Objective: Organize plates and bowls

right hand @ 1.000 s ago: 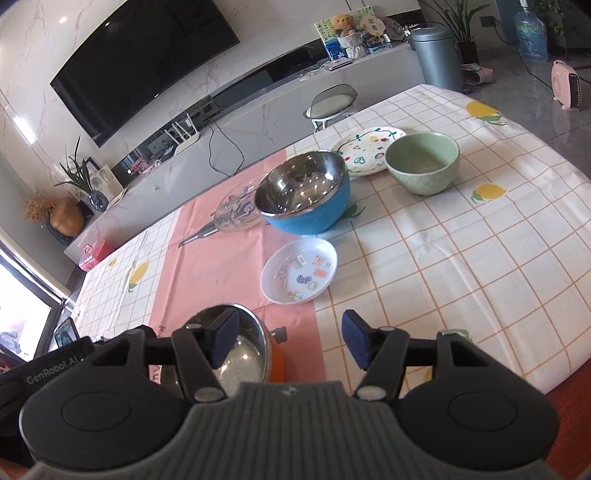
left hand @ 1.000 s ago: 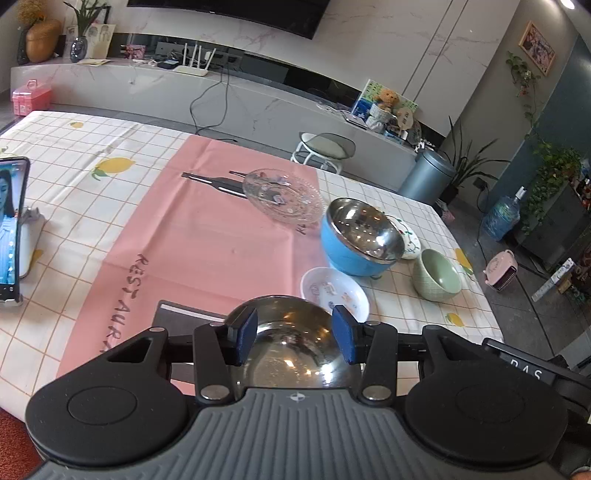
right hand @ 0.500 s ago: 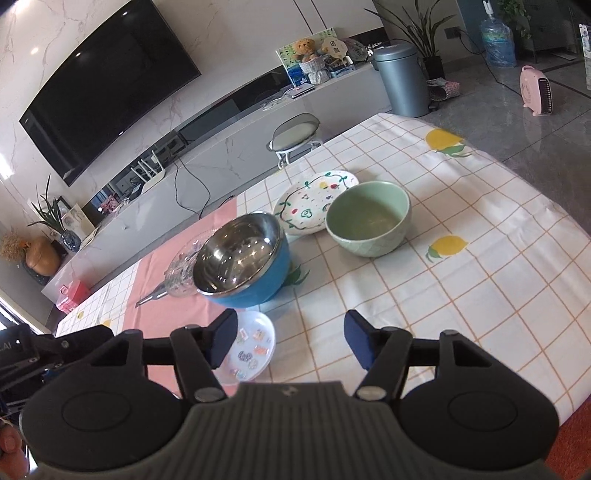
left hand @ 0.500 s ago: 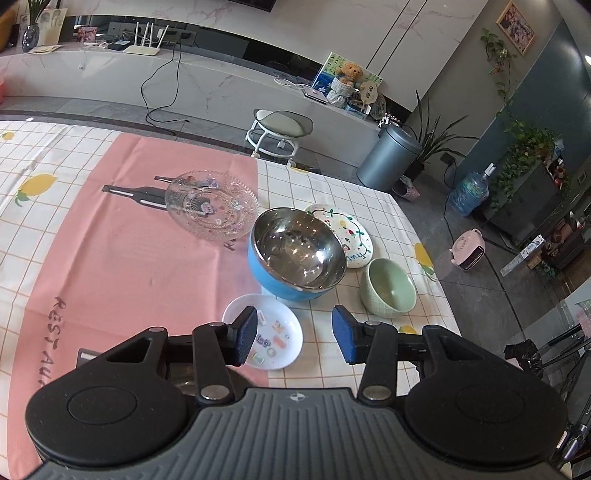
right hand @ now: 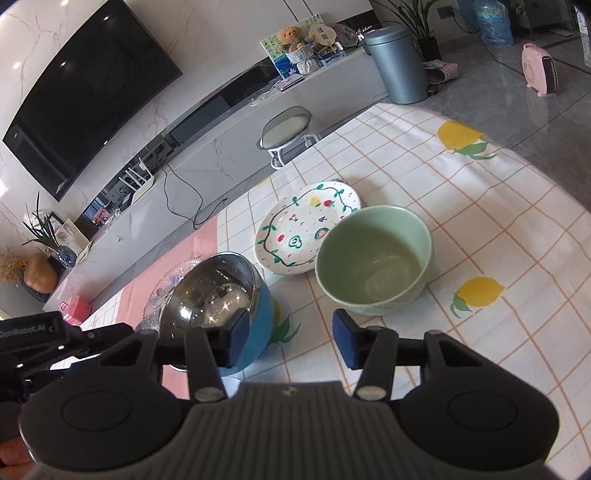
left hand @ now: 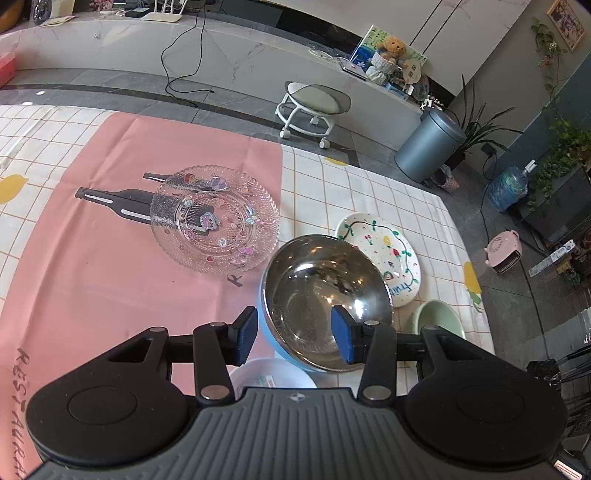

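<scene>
home living room, dining table in it. evidence: big curved tv [right hand: 88, 110] on a marble wall, low marble media console [left hand: 221, 59] under it with a router [left hand: 162, 14] and trailing cable, far beyond the fingertips. teddy bear [right hand: 290, 37] and knick-knacks on the console, small wheeled stool [left hand: 314, 107] in front. grey pedal bin [left hand: 428, 147], houseplants [left hand: 565, 147], water jug [left hand: 509, 188] and pink fan heater [left hand: 504, 253] off to the right of the fingers. lemon-print checked tablecloth [right hand: 498, 229] under the dishes.

The clothed table [right hand: 480, 229] carries a glass plate [left hand: 214, 219], painted plate [right hand: 306, 229] and bowls.
</scene>
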